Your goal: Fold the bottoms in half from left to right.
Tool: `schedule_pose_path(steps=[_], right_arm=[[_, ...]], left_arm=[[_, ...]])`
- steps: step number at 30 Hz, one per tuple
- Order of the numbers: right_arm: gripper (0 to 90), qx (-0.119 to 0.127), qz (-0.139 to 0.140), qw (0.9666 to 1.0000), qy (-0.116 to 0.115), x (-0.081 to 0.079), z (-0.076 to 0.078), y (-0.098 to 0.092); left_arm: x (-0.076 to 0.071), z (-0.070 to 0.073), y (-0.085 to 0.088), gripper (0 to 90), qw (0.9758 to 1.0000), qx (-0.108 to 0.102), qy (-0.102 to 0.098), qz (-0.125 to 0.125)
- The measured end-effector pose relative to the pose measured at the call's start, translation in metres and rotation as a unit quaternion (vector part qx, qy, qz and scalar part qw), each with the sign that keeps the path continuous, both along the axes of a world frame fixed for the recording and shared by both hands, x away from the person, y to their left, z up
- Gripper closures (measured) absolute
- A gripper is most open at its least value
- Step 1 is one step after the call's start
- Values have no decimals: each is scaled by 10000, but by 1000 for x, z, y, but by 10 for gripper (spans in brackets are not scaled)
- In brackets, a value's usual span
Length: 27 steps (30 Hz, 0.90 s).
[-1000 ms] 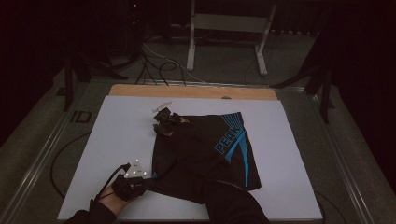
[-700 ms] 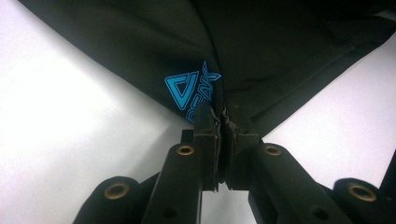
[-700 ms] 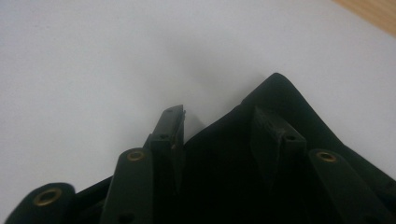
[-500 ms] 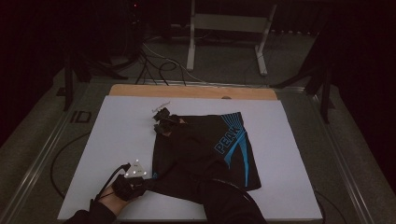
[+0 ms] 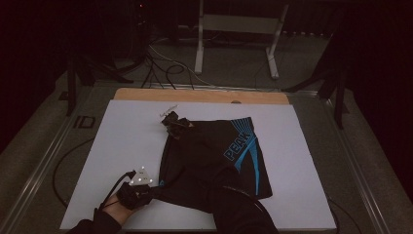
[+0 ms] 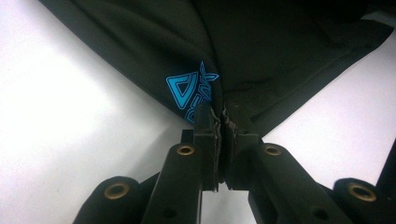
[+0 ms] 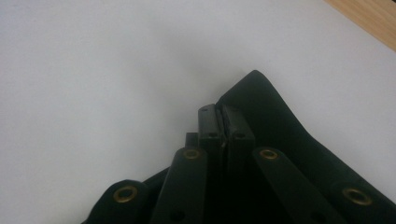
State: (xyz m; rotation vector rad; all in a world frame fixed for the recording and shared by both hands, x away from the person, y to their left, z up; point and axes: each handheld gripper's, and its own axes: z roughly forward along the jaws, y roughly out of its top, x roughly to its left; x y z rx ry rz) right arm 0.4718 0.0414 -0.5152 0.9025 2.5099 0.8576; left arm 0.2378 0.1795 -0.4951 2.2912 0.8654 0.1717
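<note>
Black shorts with a blue PEAK print lie spread on the white table. My left gripper is at the near left corner of the shorts, held by a hand. In the left gripper view it is shut on a fold of the black fabric, beside a small blue logo. My right gripper reaches across the shorts to their far left corner. In the right gripper view it is shut on the edge of the black cloth, low over the white table.
A wooden strip runs along the table's far edge. Beyond it, cables lie on the floor beside a metal stand. A cable loops off the table's left side. White surface lies bare left of the shorts.
</note>
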Motion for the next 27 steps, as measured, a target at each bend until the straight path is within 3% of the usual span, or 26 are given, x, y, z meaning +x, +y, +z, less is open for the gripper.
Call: schedule_pose_path(steps=[15, 27], right_arm=[[887, 266, 72, 9995, -179, -4, 24, -17], [887, 305, 28, 9986, -421, -8, 44, -32]], left_arm=[[-5, 13, -7, 851, 9996, -250, -73, -80], [-6, 23, -19, 851, 9995, -274, -110, -151]])
